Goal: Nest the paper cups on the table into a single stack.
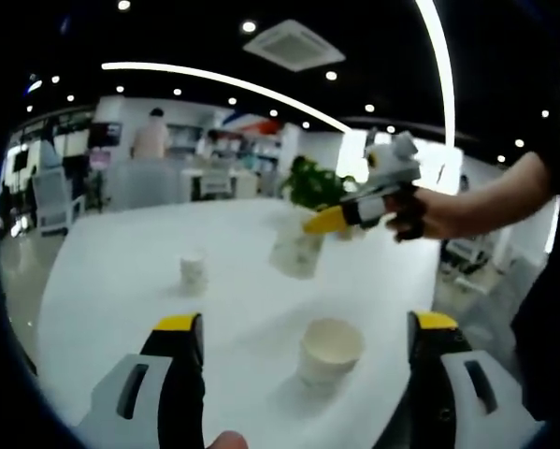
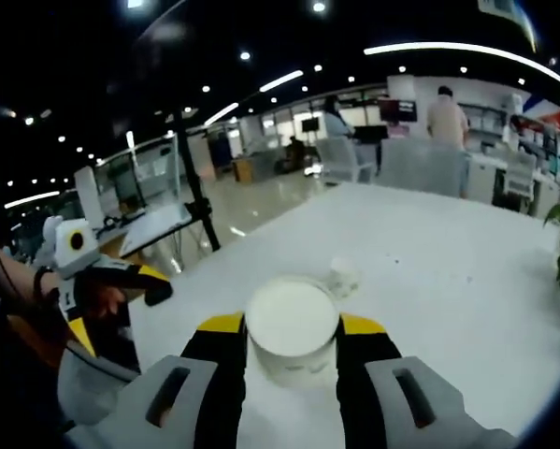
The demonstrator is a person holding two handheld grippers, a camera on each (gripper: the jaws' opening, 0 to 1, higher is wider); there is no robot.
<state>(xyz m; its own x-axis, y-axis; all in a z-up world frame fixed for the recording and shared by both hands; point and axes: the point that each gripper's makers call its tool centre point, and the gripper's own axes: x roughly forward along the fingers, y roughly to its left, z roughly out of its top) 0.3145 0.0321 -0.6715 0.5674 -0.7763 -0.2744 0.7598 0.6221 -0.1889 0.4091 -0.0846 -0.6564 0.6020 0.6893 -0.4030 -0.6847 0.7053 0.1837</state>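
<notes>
The right gripper (image 2: pixel 292 335) has its yellow-tipped jaws closed in on a white paper cup (image 2: pixel 292 327), mouth up, and in the left gripper view that same gripper (image 1: pixel 328 221) holds the carried cup (image 1: pixel 295 249) in the air above the white table (image 1: pixel 111 281). That is one cup picked up and not yet nested in anything.

The left gripper (image 1: pixel 306 329) stands wide open with nothing between its jaws; just ahead of it a second white paper cup (image 1: pixel 329 352) sits upright on the table, mouth open, apart from both jaw tips. A third small white cup (image 1: pixel 194 271) stands further out toward the table's middle, well apart from the others; the right gripper view shows it too (image 2: pixel 343 276), beyond the held cup.

So no stack is visible yet: three cups, all separate. The likely next step is lowering the held cup into one of the standing ones, then gathering the last.
</notes>
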